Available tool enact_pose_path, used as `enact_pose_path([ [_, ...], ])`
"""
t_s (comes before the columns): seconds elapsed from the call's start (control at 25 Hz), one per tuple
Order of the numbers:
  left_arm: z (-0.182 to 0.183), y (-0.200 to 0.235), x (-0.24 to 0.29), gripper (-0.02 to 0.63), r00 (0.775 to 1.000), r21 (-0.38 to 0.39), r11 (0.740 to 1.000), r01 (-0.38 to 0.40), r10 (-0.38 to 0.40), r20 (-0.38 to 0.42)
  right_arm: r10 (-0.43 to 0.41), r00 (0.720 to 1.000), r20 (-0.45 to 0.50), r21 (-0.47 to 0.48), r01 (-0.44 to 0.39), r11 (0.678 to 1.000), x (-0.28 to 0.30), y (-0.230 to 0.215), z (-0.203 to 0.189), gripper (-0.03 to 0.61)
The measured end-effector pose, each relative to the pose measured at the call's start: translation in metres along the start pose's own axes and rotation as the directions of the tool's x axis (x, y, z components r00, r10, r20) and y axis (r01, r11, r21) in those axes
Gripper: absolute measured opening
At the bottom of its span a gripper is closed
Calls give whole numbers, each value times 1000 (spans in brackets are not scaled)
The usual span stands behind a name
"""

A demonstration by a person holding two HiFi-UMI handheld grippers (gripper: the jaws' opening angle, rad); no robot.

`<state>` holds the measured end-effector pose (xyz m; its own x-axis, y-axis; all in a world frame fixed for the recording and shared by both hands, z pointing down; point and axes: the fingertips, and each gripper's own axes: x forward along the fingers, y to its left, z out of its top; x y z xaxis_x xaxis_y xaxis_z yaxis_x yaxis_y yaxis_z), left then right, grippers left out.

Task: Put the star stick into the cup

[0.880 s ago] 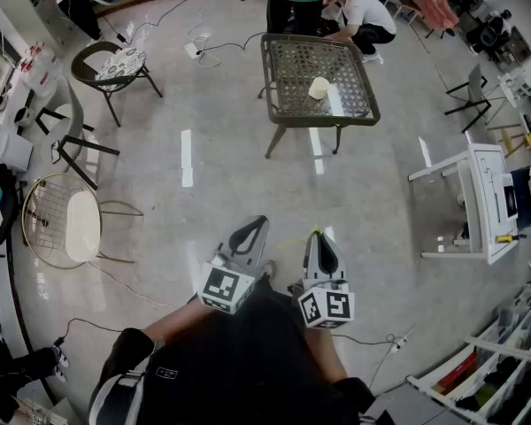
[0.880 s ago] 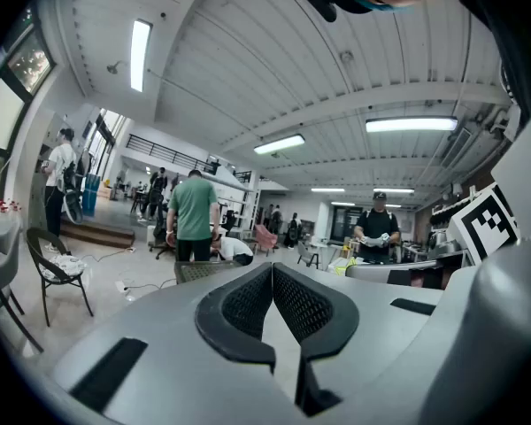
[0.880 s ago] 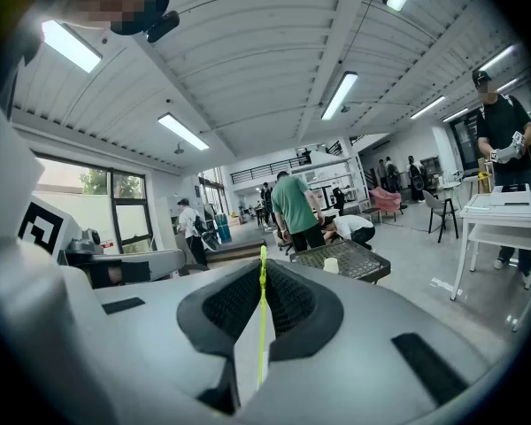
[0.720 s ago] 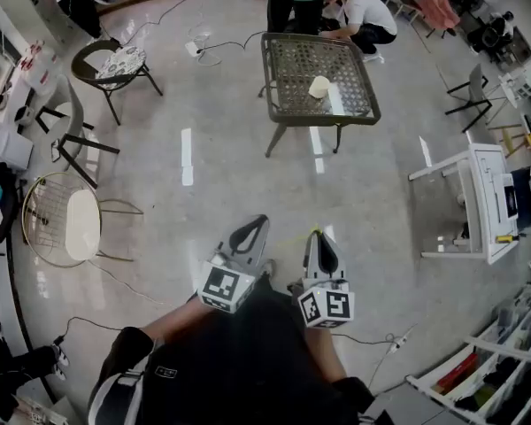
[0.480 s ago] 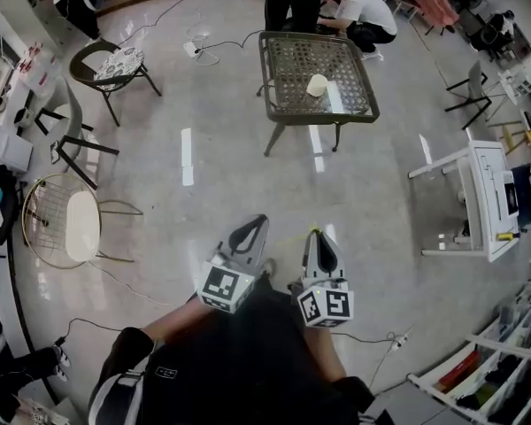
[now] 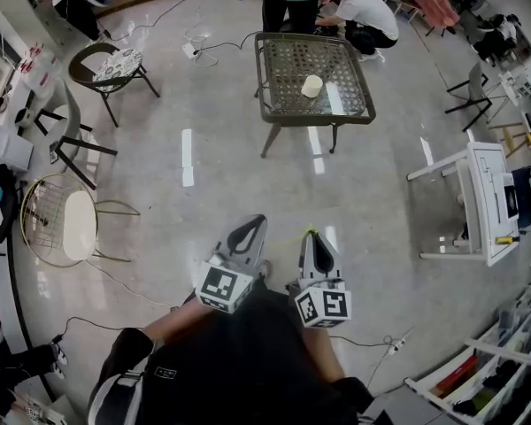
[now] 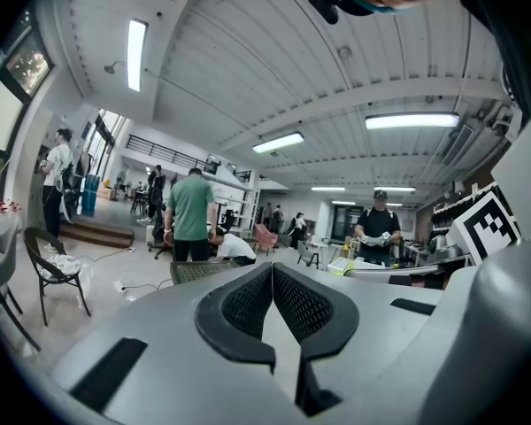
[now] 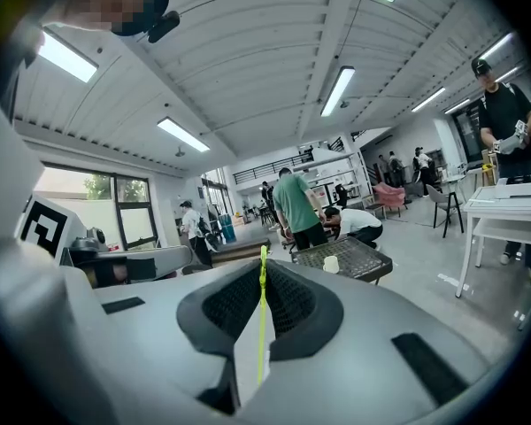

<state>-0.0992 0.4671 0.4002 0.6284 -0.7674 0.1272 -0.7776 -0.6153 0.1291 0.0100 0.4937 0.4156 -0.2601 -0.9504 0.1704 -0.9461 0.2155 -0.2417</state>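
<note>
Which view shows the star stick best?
Right gripper view: the star stick shows as a thin yellow line clamped between the right gripper's jaws. Head view gives at most a faint yellow fleck at the jaw tips; left gripper view doesn't show it.

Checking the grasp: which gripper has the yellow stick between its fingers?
The right gripper, shut on the yellow stick; the left gripper is shut on nothing.

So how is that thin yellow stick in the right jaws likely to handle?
Probably light and somewhat bendy: the stick is very thin beside the right gripper shut on it. It could pivot or slip, since only a narrow line is pinched. The small cup stands free on the table, so a push from the stick might tip it.
</note>
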Motion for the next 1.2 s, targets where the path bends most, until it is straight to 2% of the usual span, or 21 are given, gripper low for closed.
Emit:
enact_pose_path([
  [0.36,-6,-34,39,17,999,-4,999,-40,40,-9,50,999,-1,-14,-50,999,-2,-50,5,20],
  [0.68,-8,-40,64,17,995,-12,996,-94,94,-16,95,995,-9,-13,-95,995,11,-83,9,20],
  [0.96,-16,-19,98,17,995,-24,995,-98,97,-36,84,996,-11,2,-84,996,48,-99,10,20],
  [1.2,-8,20,143,17,996,-29,996,-82,81,-37,67,998,-12,-15,-67,998,104,-110,24,20],
])
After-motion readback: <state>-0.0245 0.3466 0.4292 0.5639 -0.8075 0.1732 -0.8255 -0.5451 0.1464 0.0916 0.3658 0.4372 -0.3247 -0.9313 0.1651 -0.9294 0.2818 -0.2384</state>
